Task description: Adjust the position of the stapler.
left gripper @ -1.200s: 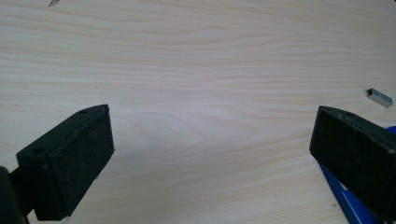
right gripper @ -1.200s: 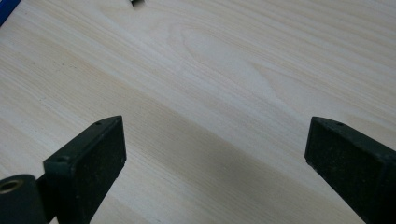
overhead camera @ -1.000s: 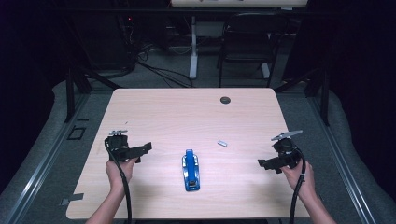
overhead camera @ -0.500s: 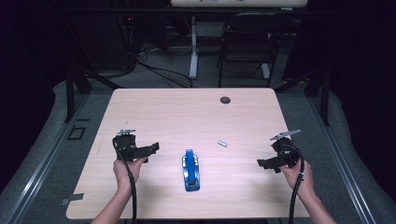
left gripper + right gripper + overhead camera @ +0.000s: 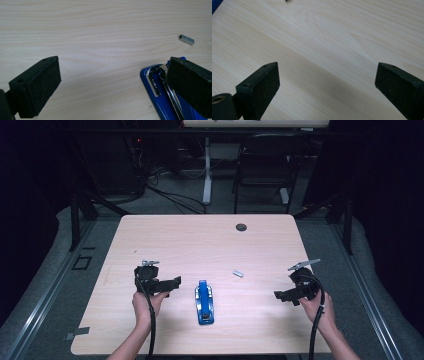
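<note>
A blue stapler (image 5: 204,301) lies on the wooden table (image 5: 200,245) near its front edge, its metal channel exposed (image 5: 160,82). A small strip of staples (image 5: 238,273) (image 5: 186,39) rests behind and right of it. My left gripper (image 5: 172,284) (image 5: 112,82) is open just left of the stapler, one jaw over the stapler's near end. My right gripper (image 5: 280,296) (image 5: 328,82) is open over bare wood at the table's right side, well apart from the stapler. Neither holds anything.
A black round grommet (image 5: 241,227) sits near the table's far edge. A chair (image 5: 265,165) and cables stand on the floor behind the table. The person's forearms come in from the bottom.
My left gripper has moved right, from near the table's left side to just beside the stapler. The right gripper has stayed about where it was.
</note>
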`<state>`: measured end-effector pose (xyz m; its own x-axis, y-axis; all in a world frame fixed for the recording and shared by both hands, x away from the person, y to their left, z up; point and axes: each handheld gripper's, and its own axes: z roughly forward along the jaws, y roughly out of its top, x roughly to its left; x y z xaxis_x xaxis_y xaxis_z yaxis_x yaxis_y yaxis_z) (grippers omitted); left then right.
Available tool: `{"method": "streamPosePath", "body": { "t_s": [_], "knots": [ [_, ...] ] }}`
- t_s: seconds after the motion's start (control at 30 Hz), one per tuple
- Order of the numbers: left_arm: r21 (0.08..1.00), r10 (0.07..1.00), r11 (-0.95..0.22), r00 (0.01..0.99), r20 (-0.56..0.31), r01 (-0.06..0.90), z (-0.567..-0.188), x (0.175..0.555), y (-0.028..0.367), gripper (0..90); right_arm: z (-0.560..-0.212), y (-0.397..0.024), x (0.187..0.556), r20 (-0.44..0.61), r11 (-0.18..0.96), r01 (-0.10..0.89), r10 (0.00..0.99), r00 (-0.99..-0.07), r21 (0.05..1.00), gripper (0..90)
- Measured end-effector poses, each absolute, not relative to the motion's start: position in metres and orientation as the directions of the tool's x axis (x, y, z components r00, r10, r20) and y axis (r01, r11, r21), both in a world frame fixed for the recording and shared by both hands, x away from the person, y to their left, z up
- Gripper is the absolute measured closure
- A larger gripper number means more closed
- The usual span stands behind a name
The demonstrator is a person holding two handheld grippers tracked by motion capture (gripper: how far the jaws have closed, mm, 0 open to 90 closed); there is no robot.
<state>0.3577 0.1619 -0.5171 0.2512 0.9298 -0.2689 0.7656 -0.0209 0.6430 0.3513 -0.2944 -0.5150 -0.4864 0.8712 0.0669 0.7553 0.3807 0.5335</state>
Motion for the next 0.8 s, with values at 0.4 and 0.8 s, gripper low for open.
{"method": "streamPosePath", "body": {
  "t_s": [0.4, 0.8],
  "knots": [
    [0.620, 0.901, -0.141, 0.359, -0.242, 0.771, -0.528, 0.360, 0.115, 0.0, -0.518, -0.300, 0.354, 0.078, 0.372, 0.773, 0.877, -0.474, 0.514, 5.6],
    [0.598, 0.858, -0.269, 0.470, -0.207, 0.755, -0.543, 0.353, 0.074, 5.0, -0.518, -0.301, 0.351, 0.073, 0.374, 0.782, 0.881, -0.468, 0.498, 6.6]
  ]
}}
